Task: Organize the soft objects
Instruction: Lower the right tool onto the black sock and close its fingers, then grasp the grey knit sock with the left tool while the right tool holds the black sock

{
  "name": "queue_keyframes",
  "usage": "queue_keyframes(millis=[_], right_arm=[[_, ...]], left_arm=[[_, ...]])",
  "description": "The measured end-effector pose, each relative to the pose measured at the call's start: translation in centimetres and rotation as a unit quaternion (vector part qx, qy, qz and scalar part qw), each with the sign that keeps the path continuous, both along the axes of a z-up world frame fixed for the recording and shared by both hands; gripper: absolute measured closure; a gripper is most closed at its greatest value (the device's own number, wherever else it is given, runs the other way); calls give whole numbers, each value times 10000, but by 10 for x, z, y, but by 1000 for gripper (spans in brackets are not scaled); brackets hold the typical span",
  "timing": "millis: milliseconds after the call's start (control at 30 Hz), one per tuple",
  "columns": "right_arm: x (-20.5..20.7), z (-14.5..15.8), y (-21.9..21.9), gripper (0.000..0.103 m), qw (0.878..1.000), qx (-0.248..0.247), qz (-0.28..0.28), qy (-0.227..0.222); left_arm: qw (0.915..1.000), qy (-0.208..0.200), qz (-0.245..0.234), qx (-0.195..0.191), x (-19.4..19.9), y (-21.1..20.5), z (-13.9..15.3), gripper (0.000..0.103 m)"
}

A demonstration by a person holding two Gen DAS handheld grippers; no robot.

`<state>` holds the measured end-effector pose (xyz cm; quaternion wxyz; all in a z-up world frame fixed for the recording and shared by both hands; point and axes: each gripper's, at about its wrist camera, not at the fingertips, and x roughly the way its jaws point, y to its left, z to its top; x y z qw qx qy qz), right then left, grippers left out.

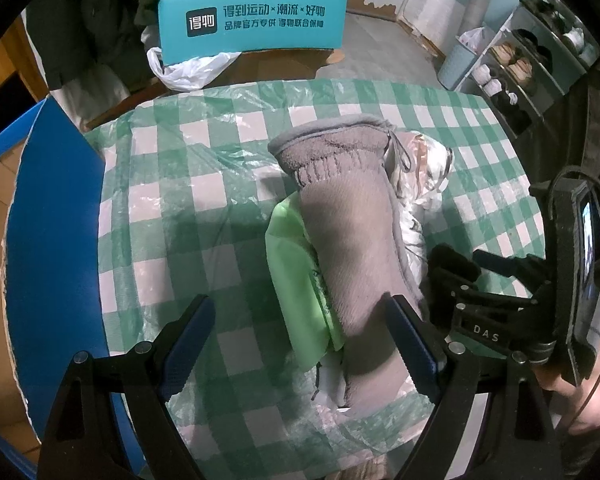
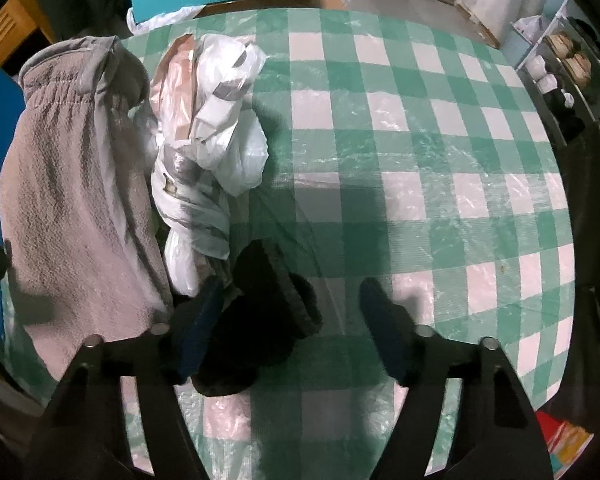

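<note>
On the table with the green checked cloth [image 2: 420,128], a grey garment [image 1: 352,216] is lying over a light green cloth [image 1: 296,280], beside a white plastic bag [image 2: 216,128]. The left gripper [image 1: 300,344] is hanging over the garment's near end, jaws apart, not pressing it. The right gripper [image 2: 288,328] is standing part open around a dark cloth [image 2: 260,312]; only its left pad is touching it.

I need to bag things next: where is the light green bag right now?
In the left wrist view the light green bag lies mid-table on the checked tablecloth, tucked under the left edge of the grey knit garment.
</note>
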<state>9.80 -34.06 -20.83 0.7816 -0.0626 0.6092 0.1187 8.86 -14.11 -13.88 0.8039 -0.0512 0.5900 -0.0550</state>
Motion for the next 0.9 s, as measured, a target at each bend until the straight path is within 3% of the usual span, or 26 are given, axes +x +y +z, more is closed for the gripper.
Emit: queue_keyframes(millis=[167,900], right_arm=[[-1,-1,1,67,9999,61,112,33],[14,62,5,69,9979,261,83,-579]], left_arm=[[10000,-13,45,-38,5,1,1,14],[9994,11,203,-277,41,-7,-7,14]])
